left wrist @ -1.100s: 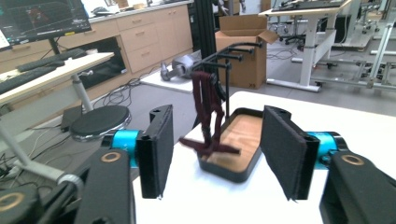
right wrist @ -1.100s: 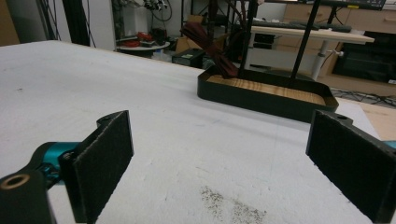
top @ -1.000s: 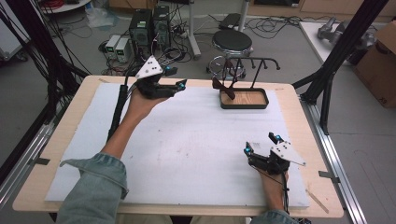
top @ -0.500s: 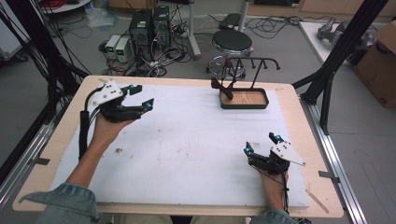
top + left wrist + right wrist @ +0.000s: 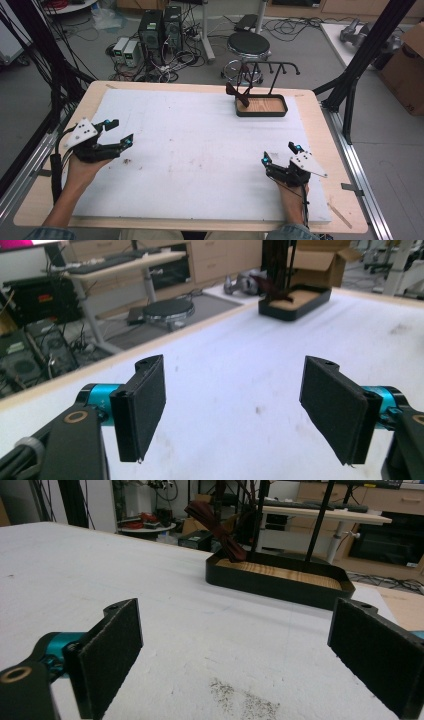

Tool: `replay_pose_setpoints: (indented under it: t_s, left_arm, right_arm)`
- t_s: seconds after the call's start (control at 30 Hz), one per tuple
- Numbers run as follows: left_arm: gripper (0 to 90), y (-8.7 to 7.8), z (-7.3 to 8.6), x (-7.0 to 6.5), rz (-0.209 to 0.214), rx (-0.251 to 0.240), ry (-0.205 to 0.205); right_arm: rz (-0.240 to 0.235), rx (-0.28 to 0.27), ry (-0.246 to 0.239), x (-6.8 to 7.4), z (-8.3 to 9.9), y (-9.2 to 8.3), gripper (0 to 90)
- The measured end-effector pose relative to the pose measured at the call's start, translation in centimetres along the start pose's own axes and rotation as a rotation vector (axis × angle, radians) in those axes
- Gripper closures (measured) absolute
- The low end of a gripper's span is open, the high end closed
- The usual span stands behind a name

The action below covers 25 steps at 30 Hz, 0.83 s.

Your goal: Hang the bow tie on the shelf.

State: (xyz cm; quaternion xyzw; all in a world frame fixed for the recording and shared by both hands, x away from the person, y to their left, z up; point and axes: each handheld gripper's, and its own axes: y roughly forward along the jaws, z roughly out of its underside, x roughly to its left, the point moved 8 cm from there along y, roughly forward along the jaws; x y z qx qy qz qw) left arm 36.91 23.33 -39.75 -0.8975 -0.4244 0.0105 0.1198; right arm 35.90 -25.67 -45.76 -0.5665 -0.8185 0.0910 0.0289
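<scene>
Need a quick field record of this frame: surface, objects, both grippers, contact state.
surface: wooden table covered by a white sheet, a few dark specks on it
tray: black tray with wood-grain floor, far right part of the sheet
rack: black metal rack rising from the tray
dark red item: lies tilted at the tray's left end; identity unclear
left gripper: near left edge, jaws open, empty
right gripper: near right front, jaws open, empty
contact: neither gripper touches the tray

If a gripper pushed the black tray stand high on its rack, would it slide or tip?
The tray stand looks top-heavy: thin black rack over a shallow base, so a high push probably tips it. A push on the low rim likely slides it.
</scene>
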Motion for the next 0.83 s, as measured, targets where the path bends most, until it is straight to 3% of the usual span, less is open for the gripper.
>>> replay_pose_setpoints:
  t_s: [0.27,0.5,0.83]
  left_arm:
    - [24.1,-1.3,4.0,0.2,-0.043,0.065,-0.075]
    - [20.5,-0.6,6.7,0.6,-0.060,0.149,-0.138]
    - [19.8,0.6,8.8,0.4,-0.050,0.248,-0.156]
  right_arm:
    - [0.004,0.002,-0.011,0.1,0.0,0.0,6.5]
    - [0.001,0.001,-0.012,0.1,0.0,0.0,6.5]
    - [-0.006,0.004,-0.012,0.2,0.0,0.0,6.5]
